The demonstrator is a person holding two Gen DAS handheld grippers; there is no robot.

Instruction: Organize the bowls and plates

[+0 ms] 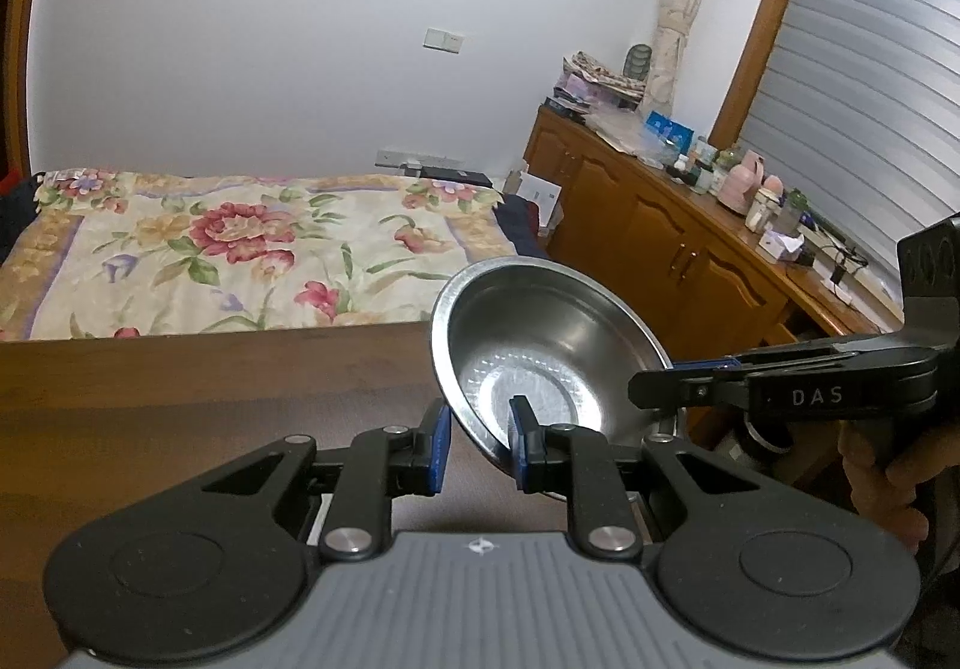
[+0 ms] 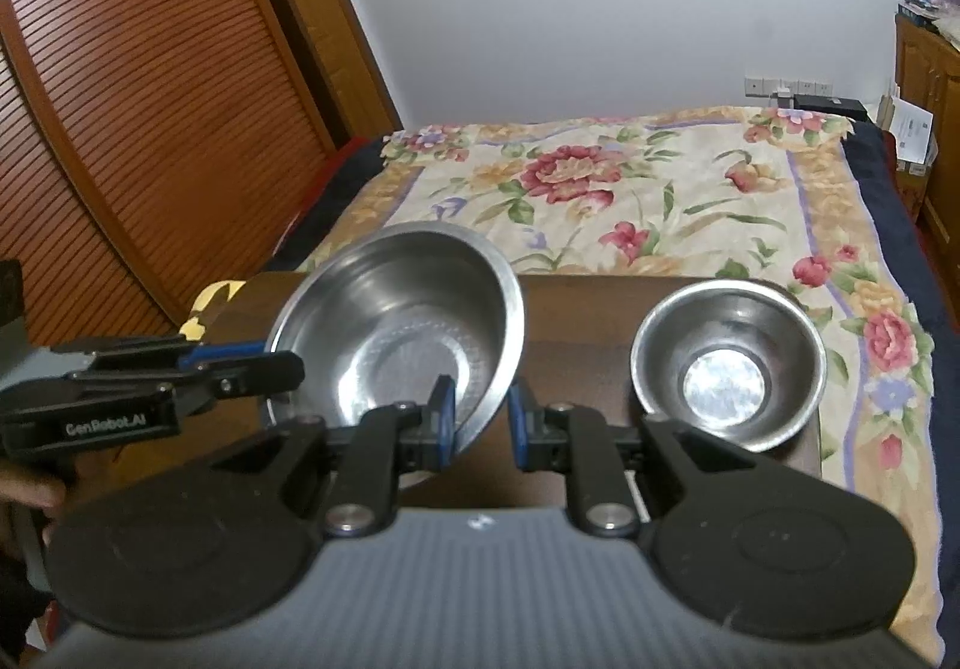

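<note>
Left gripper [image 1: 480, 444] and right gripper [image 2: 480, 423]: each straddles rim of large steel bowl [image 2: 402, 333], jaws narrow; firm clamp cannot be told. Bowl tilted, raised over table [image 1: 180, 399]. Small steel bowl [image 2: 726, 363] sits beside, near table edge. Risk: slick rim slips, bowl drops, knocks neighbour off.

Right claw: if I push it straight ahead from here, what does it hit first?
The right claw already straddles the large steel bowl at its near rim, so it would press into that wall first. The small bowl sits off to the right.
</note>
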